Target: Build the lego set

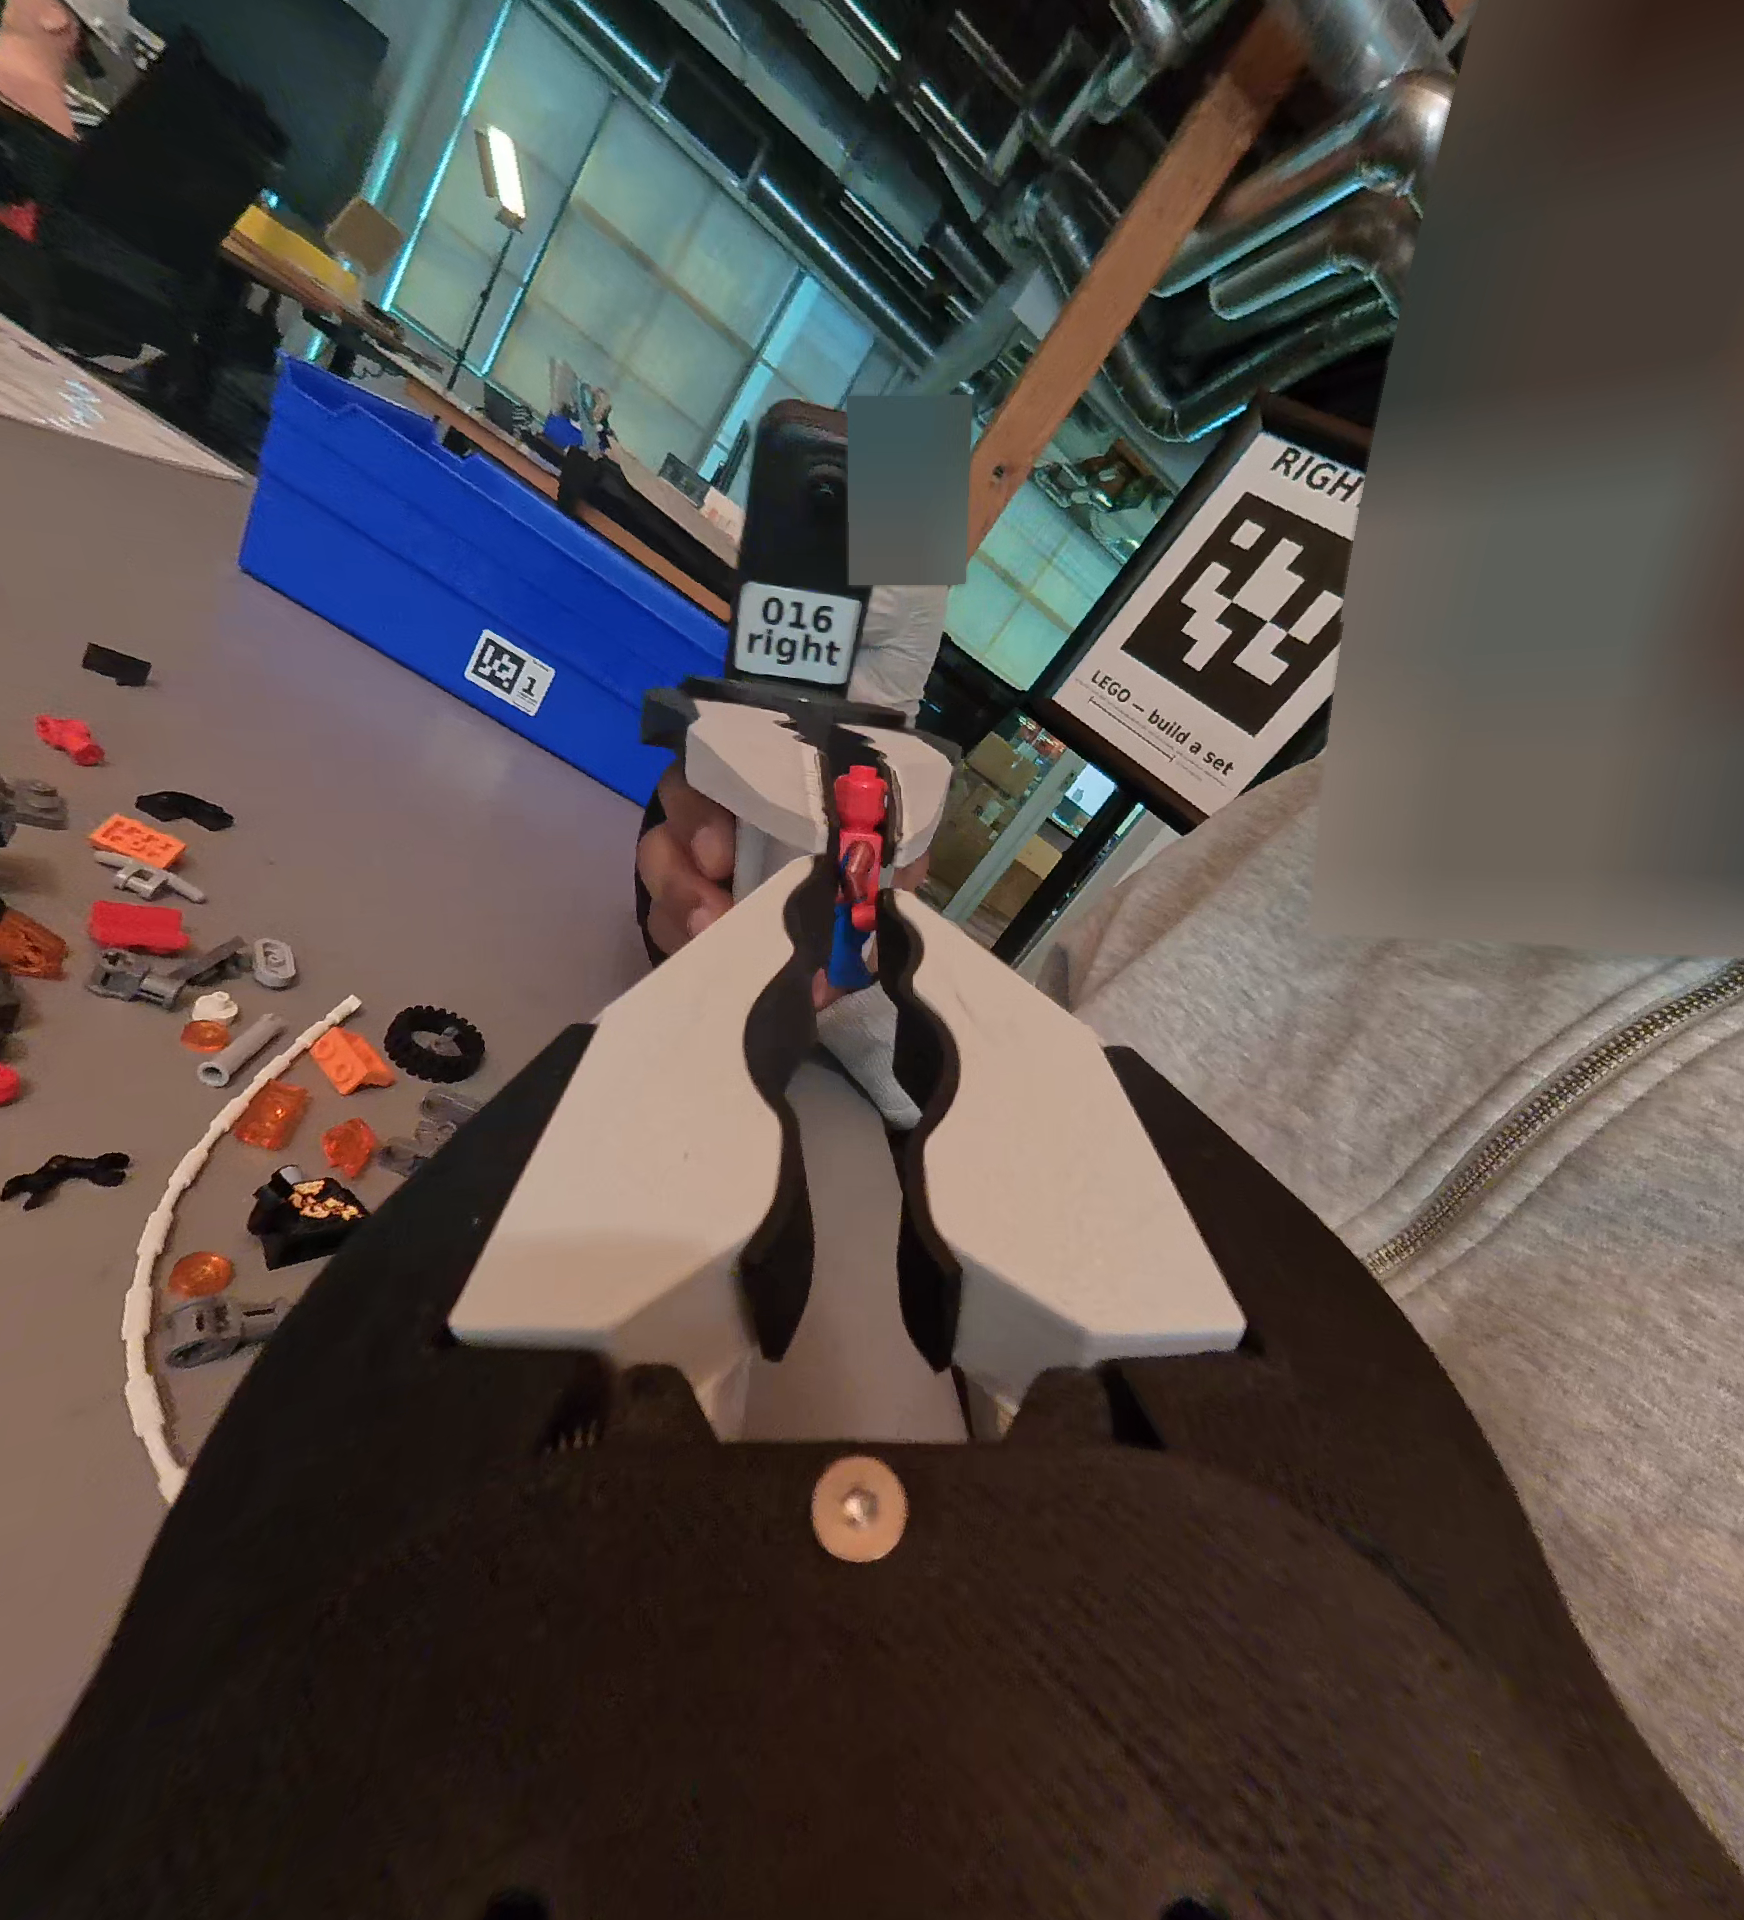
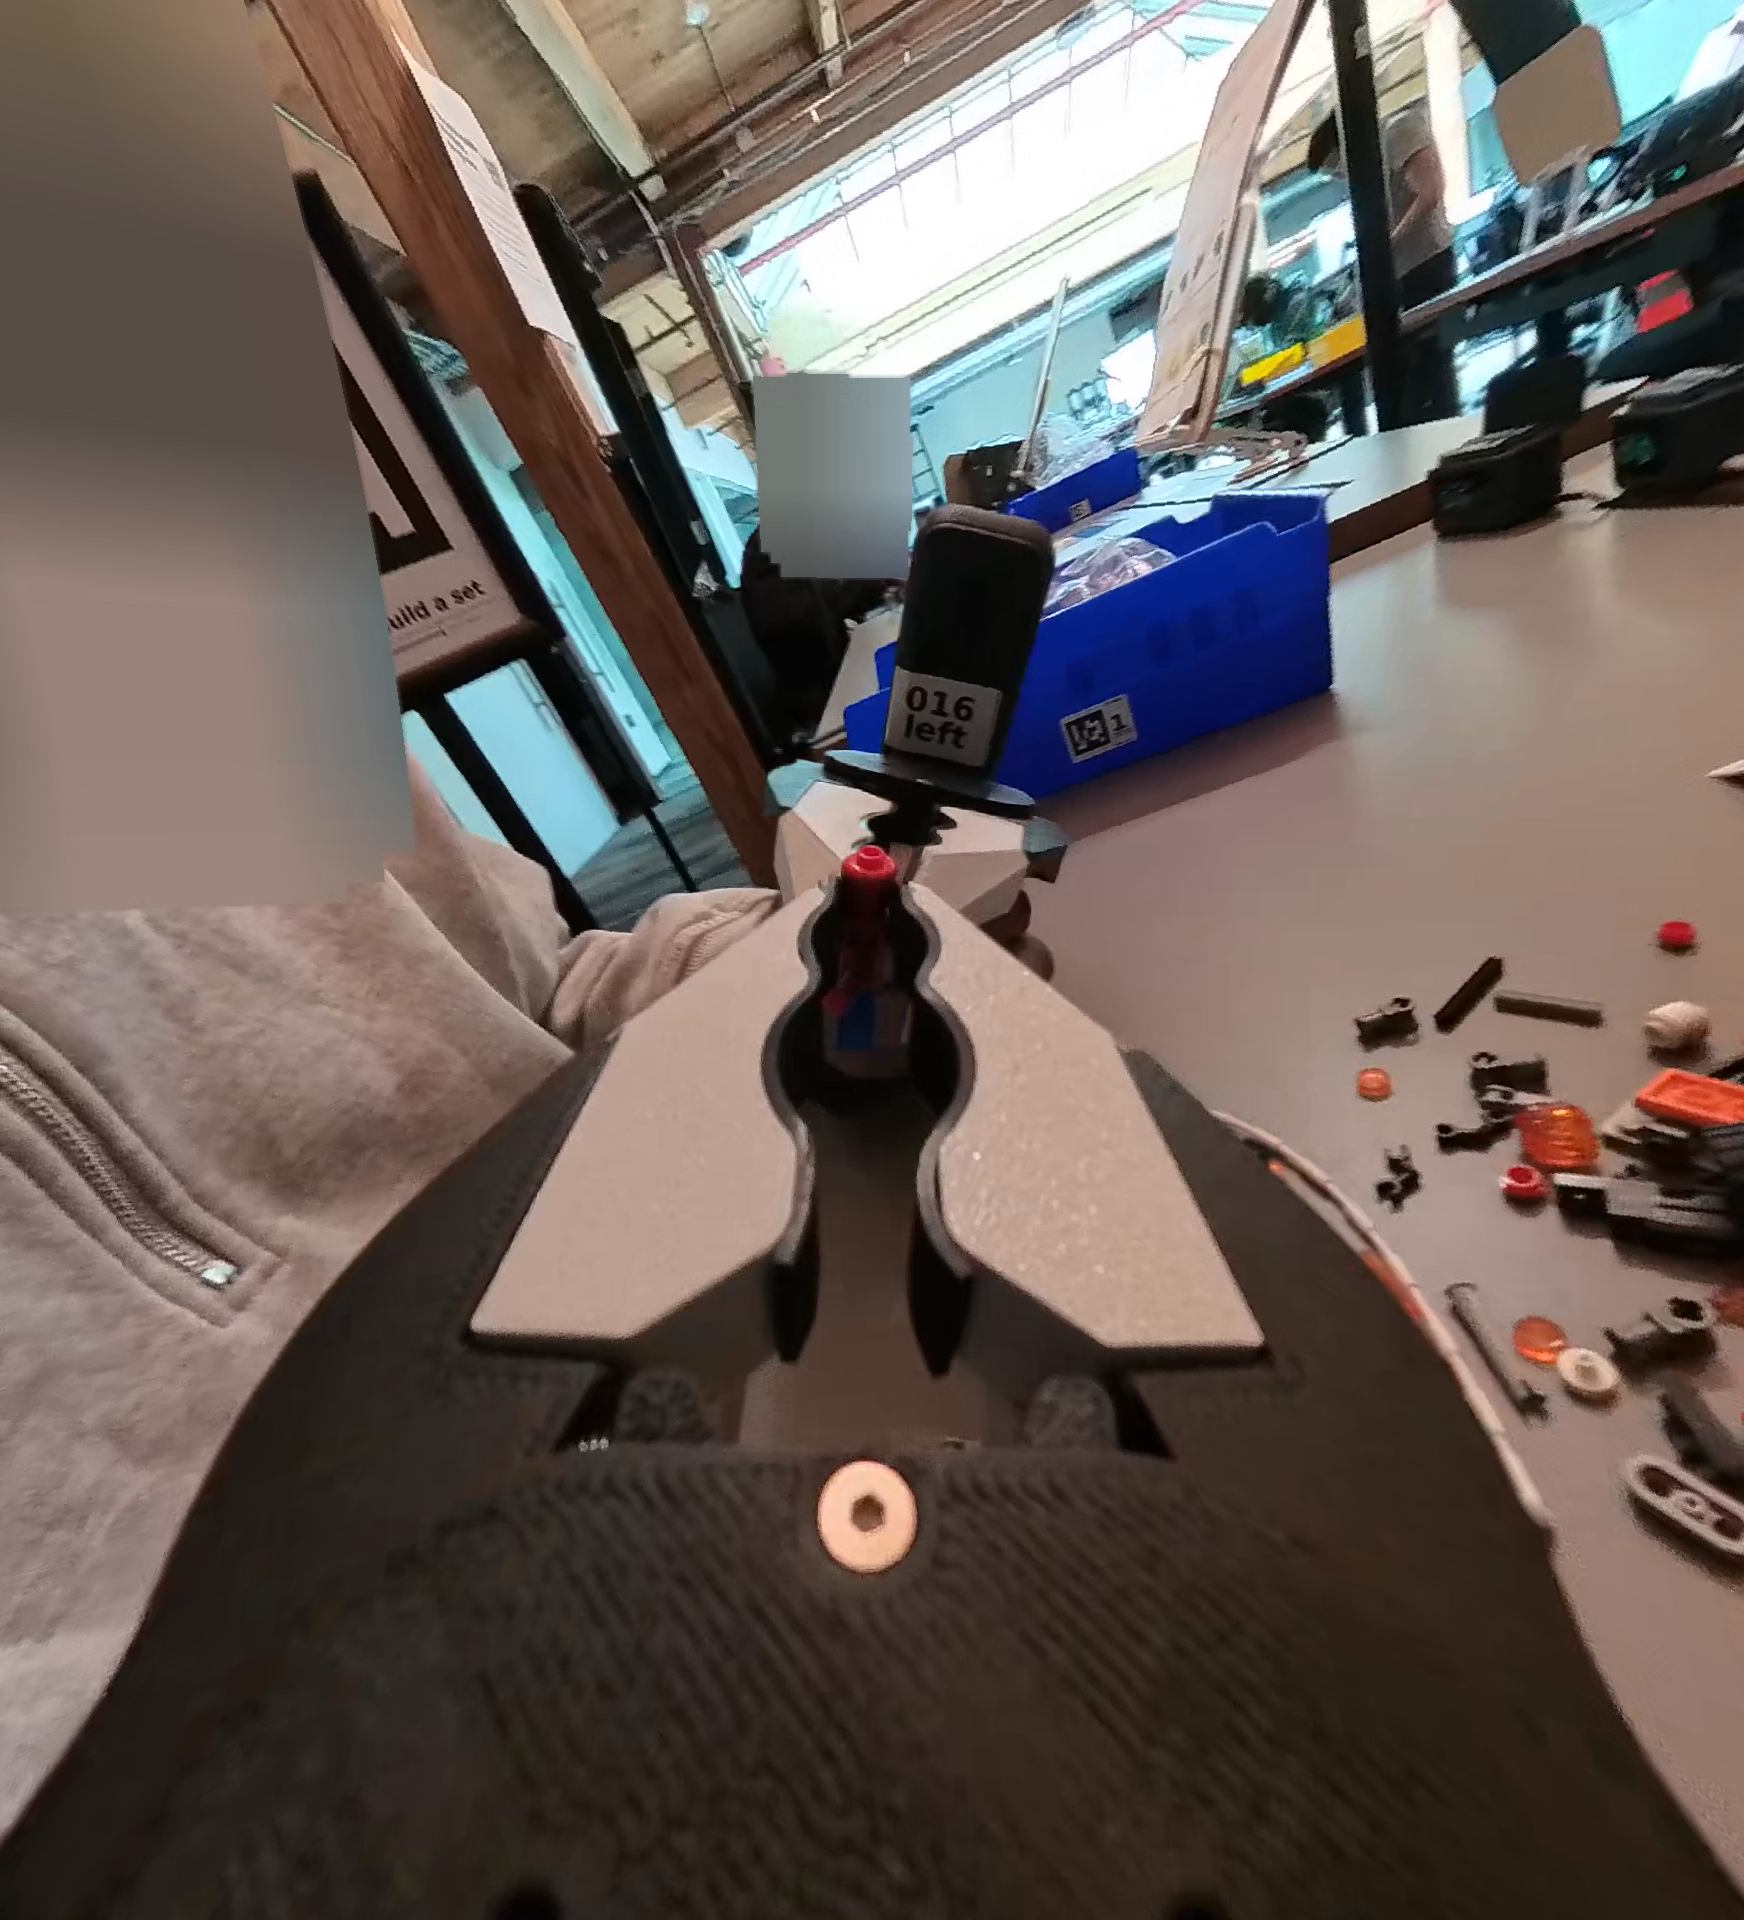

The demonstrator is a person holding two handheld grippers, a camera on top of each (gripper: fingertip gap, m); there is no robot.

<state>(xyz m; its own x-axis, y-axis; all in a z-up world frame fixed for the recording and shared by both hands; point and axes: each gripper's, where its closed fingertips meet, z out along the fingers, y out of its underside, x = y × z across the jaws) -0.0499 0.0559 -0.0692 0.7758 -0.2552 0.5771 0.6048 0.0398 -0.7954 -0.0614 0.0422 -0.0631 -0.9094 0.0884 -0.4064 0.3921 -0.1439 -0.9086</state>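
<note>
On the grey table (image 1: 380, 831), loose red, orange, black and grey bricks (image 1: 135, 925) lie scattered by two blue bins (image 2: 1190, 634), well clear of both tools. Above the table edge, the left gripper (image 1: 852, 914) and the right gripper (image 2: 863, 935) meet tip to tip. Both pinch one small red-and-blue figure (image 1: 855, 873), the left nearly closed at its legs, the right around its body.
</note>
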